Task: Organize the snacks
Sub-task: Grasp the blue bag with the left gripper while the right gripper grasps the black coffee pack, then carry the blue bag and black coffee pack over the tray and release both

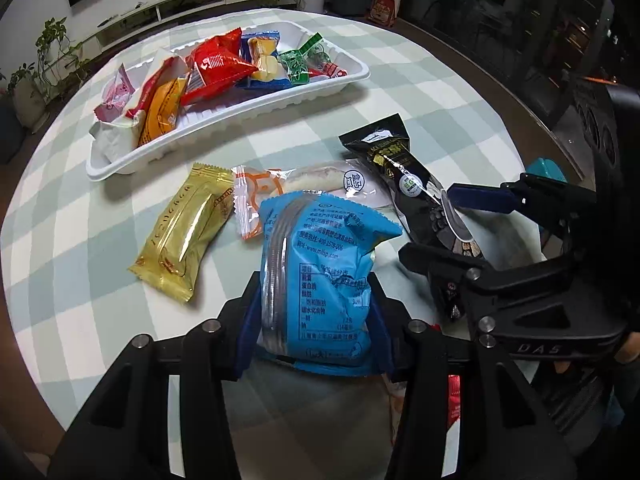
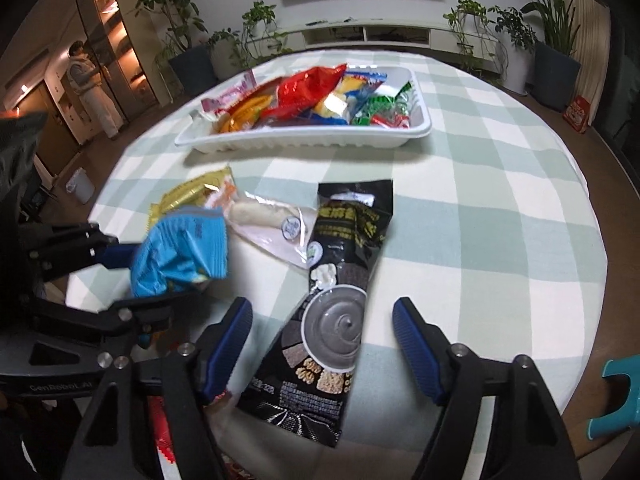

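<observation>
My left gripper (image 1: 316,320) is shut on a blue snack packet (image 1: 320,260), held upright above the table; the right wrist view shows that packet (image 2: 180,252) at the left. My right gripper (image 2: 322,332) is open, its blue pads on either side of a long black snack packet (image 2: 344,264) that lies flat, touching neither pad. A gold packet (image 1: 184,232) and a clear packet with a white pastry (image 1: 320,178) lie side by side on the cloth. Behind them, a white tray (image 1: 224,132) holds several colourful packets.
The round table has a green-and-white checked cloth (image 2: 480,200), and its edge curves close on the right. A teal object (image 2: 616,396) sits at the near right edge. A red wrapper (image 2: 160,432) lies under the grippers. A person (image 2: 88,80) stands far back left.
</observation>
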Demonstrator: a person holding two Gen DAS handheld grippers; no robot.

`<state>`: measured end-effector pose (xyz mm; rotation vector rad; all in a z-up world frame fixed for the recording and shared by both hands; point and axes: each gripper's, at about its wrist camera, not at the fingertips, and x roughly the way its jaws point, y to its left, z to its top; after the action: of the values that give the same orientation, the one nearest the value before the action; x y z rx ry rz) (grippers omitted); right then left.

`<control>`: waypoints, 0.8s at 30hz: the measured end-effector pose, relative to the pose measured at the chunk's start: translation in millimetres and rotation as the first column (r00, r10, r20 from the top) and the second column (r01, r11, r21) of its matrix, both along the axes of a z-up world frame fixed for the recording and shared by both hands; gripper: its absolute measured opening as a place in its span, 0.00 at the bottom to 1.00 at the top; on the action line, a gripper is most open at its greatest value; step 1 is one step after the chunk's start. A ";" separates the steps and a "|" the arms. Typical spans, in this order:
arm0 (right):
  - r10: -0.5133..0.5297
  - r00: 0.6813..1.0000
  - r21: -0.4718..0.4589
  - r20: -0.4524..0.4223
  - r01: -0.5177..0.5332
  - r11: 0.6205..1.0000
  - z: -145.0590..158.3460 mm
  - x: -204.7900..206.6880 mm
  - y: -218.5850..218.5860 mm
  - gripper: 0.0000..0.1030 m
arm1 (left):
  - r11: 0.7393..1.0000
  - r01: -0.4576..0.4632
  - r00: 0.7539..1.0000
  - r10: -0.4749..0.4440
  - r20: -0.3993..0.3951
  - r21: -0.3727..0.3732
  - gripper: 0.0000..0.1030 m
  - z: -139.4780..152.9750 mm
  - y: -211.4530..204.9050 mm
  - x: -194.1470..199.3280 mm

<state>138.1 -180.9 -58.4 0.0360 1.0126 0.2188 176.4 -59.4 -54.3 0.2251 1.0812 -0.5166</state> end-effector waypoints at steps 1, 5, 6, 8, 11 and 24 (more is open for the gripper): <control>0.000 1.000 -0.011 0.007 0.000 1.000 -0.3 0.1 1.5 0.72 | 1.000 0.002 1.000 -0.002 -0.002 -0.004 0.43 -2.1 0.1 1.3; 0.012 1.000 -0.045 0.022 -0.011 0.999 -2.3 -0.1 5.2 0.70 | 1.000 0.001 1.000 -0.001 -0.006 -0.015 0.41 -6.9 1.9 2.0; 0.012 1.000 -0.048 0.025 -0.010 0.999 -2.4 0.1 5.0 0.66 | 1.000 -0.004 1.000 0.004 -0.004 -0.022 0.40 -6.6 3.5 1.4; 0.005 1.000 -0.053 0.028 -0.003 0.999 -2.1 0.4 3.1 0.57 | 0.999 -0.014 1.000 0.014 -0.001 -0.033 0.39 -5.8 7.2 -0.1; 0.000 1.000 -0.057 0.030 0.001 0.998 -1.0 0.8 2.2 0.43 | 0.998 -0.026 1.000 0.026 -0.004 -0.048 0.39 -5.3 14.2 -2.5; 0.002 0.998 -0.014 0.056 -0.001 1.000 9.7 -7.2 -2.7 0.21 | 0.978 -0.093 0.996 0.090 -0.024 -0.185 0.37 5.2 46.8 -20.3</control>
<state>130.9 -183.6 -48.7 0.0161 0.9584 0.2126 156.2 -12.7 -49.1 0.0071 1.0457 -0.5334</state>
